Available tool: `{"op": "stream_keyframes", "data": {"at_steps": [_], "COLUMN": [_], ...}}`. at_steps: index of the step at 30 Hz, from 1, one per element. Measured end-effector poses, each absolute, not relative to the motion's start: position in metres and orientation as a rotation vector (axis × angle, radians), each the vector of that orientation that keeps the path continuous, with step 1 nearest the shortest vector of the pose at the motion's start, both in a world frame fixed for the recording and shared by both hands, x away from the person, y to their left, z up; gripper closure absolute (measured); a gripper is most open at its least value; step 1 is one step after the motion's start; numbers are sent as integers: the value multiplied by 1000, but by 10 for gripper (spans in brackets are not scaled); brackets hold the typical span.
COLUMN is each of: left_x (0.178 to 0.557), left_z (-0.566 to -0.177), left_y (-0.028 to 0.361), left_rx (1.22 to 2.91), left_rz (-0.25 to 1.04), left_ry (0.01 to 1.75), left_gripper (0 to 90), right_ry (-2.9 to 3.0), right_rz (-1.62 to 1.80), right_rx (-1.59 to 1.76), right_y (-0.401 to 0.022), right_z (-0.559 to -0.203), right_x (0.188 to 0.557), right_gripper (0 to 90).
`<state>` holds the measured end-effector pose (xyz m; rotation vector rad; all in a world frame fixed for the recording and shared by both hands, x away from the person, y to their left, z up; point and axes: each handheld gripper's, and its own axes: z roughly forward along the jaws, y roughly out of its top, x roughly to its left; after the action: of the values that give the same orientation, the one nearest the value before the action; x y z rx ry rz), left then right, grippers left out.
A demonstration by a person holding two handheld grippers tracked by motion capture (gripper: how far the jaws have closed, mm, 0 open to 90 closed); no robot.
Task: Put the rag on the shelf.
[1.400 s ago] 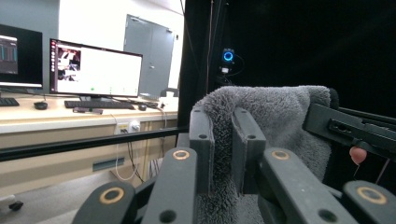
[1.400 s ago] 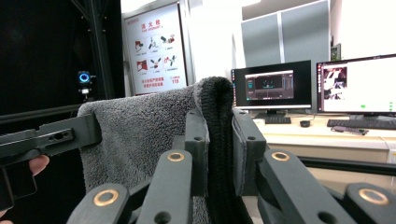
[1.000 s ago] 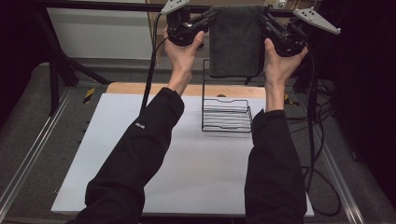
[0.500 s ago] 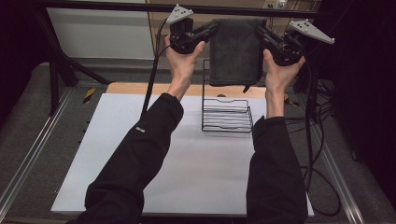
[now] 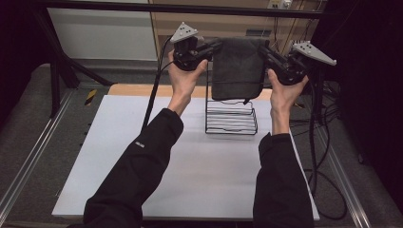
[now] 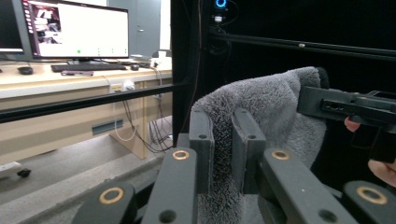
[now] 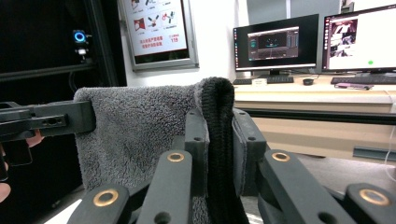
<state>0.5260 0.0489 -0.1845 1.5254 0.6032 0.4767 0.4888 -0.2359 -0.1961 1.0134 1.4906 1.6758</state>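
A dark grey towel (image 5: 237, 69) hangs folded between my two grippers, held up above the black wire rack (image 5: 231, 118) at the back of the white table. My left gripper (image 5: 215, 46) is shut on the towel's upper left corner, and my right gripper (image 5: 264, 50) is shut on its upper right corner. In the left gripper view the fluffy towel (image 6: 261, 112) sits pinched between my jaws, with the other gripper (image 6: 348, 107) at its far edge. In the right gripper view the towel's (image 7: 140, 135) folded edge runs between the jaws.
The white table top (image 5: 142, 156) extends in front of the rack. Black cables (image 5: 318, 142) trail off the table's right edge. A black frame bar (image 5: 190, 8) crosses behind the towel. Desks with monitors (image 7: 275, 44) stand beyond the table.
Both hands have come down with the towel stretched between them, bringing its lower edge close over the wire rack. The grips have not changed.
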Motion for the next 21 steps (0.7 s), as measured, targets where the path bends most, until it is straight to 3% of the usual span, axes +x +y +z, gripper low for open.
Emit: {"op": "stream_keyframes", "data": {"at_steps": [21], "left_x": [510], "left_z": [-206], "left_y": [46], "left_rx": [1599], "left_rz": [447], "left_ry": [553], "left_gripper": [798], "right_ry": [1529], "right_rz": [1687], "right_rx": [1017], "right_y": [-248], "right_z": [-224], "right_x": [476], "right_gripper": [790]}}
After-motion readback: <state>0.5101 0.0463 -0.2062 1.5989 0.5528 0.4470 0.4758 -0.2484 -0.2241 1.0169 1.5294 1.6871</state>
